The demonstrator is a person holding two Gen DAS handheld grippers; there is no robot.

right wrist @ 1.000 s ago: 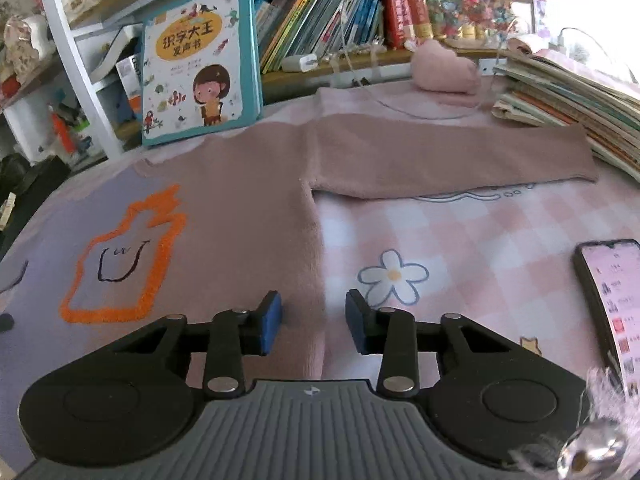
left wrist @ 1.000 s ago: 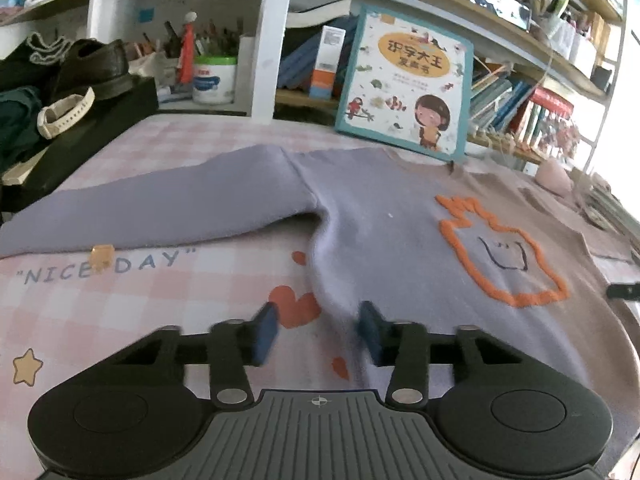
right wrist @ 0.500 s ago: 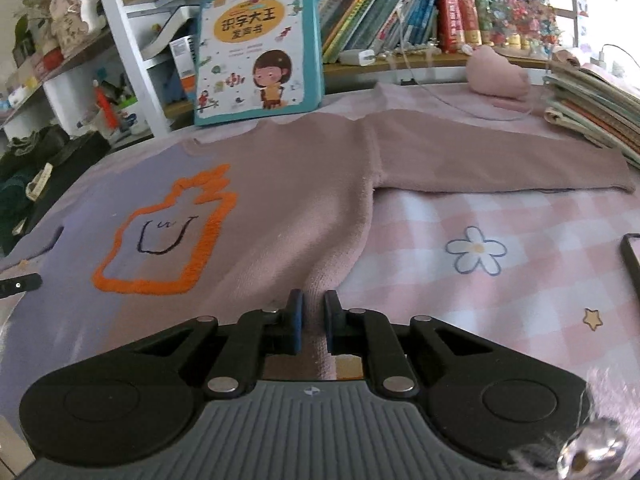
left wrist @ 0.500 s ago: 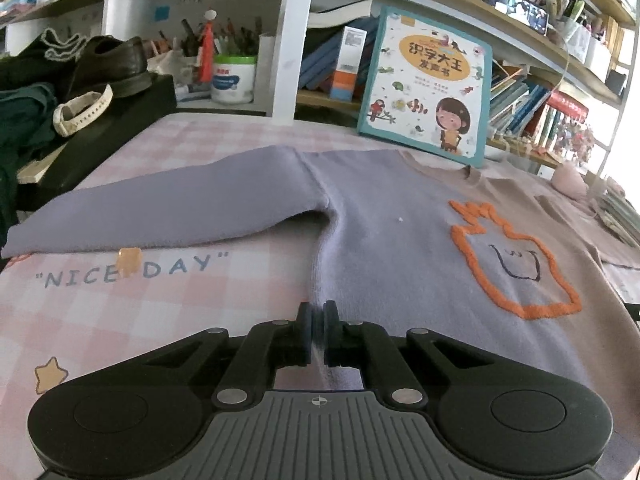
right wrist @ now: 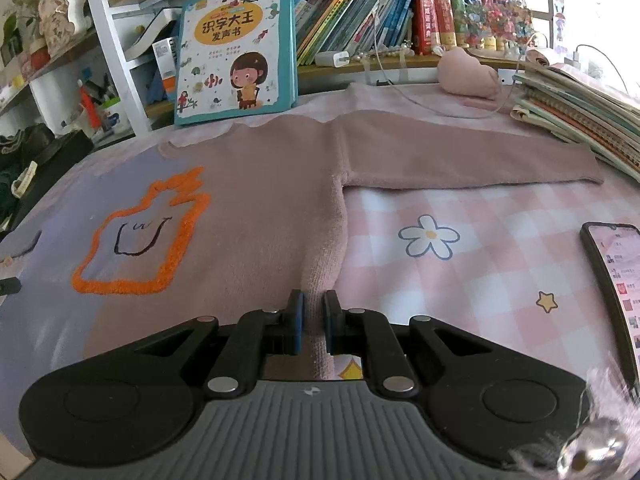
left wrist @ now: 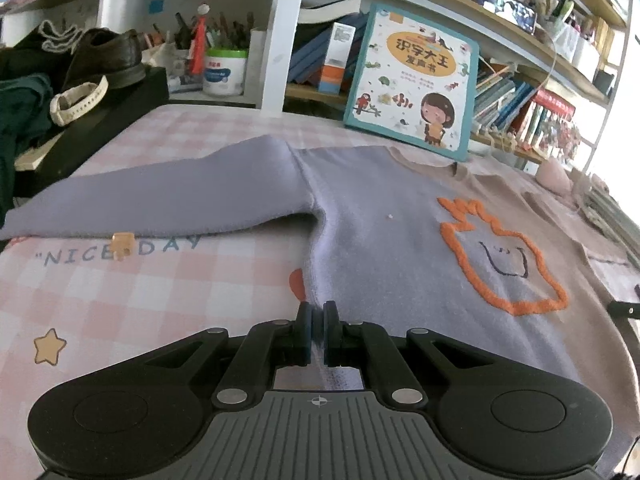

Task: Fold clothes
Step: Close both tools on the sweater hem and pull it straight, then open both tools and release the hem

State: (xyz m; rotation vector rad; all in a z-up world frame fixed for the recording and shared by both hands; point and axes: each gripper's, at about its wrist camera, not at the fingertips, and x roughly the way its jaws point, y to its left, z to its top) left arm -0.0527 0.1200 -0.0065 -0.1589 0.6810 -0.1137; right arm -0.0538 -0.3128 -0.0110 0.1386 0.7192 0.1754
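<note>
A two-tone sweater lies flat on the pink checked tablecloth, lavender on its left half and dusty pink on its right half, with an orange outlined figure on the chest. My left gripper is shut on the sweater's lower left hem. My right gripper is shut on the lower right hem, where the cloth bunches into a ridge between the pads. The left sleeve and the right sleeve lie spread out sideways.
A children's book leans on the shelf behind the sweater. A phone lies at the right. A stack of books sits far right. A black box with a shoe stands at the left.
Both grippers went from open to shut on the sweater's bottom hem corners, and both views have moved slightly closer and higher over the cloth.
</note>
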